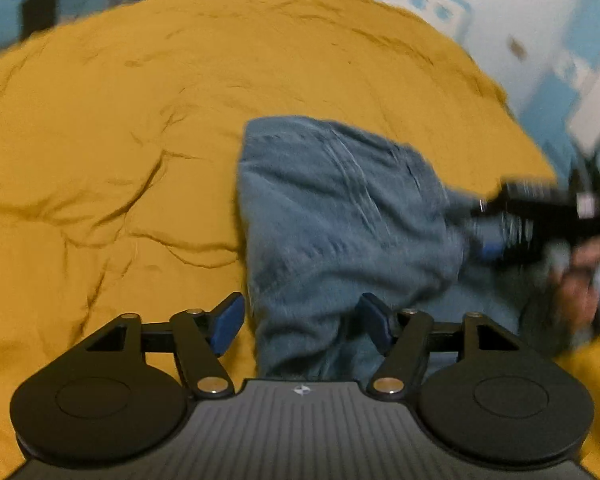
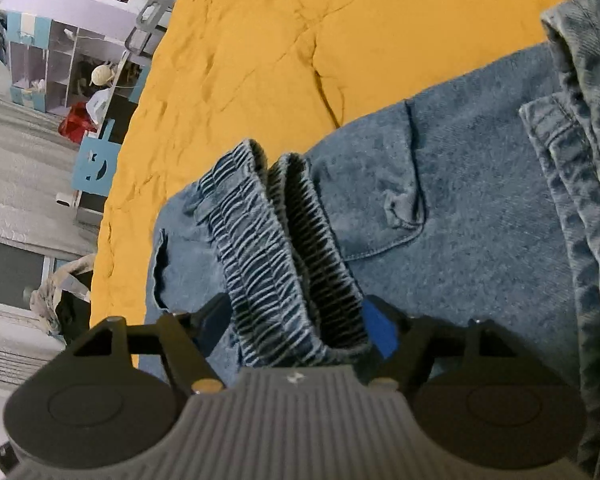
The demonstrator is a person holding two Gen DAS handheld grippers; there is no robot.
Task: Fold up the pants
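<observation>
Currently we judge a fold underway: right gripper (image 2: 296, 324) clamps the pants (image 2: 480, 184) waistband (image 2: 284, 248) between its jaws. Left gripper (image 1: 300, 320) jaws stand half open with denim between them, no grip evident. Next, we carry the waistband over.

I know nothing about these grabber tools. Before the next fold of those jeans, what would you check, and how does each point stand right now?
1. Right gripper jaws grip the gathered elastic waistband: ok.
2. Left gripper holds the blue denim pants: not ok, jaws open with cloth between them.
3. Pants rest on the mustard-yellow bedspread: ok.
4. Denim lies flat: not ok, bunched.
5. Legs aligned: cannot tell.
</observation>
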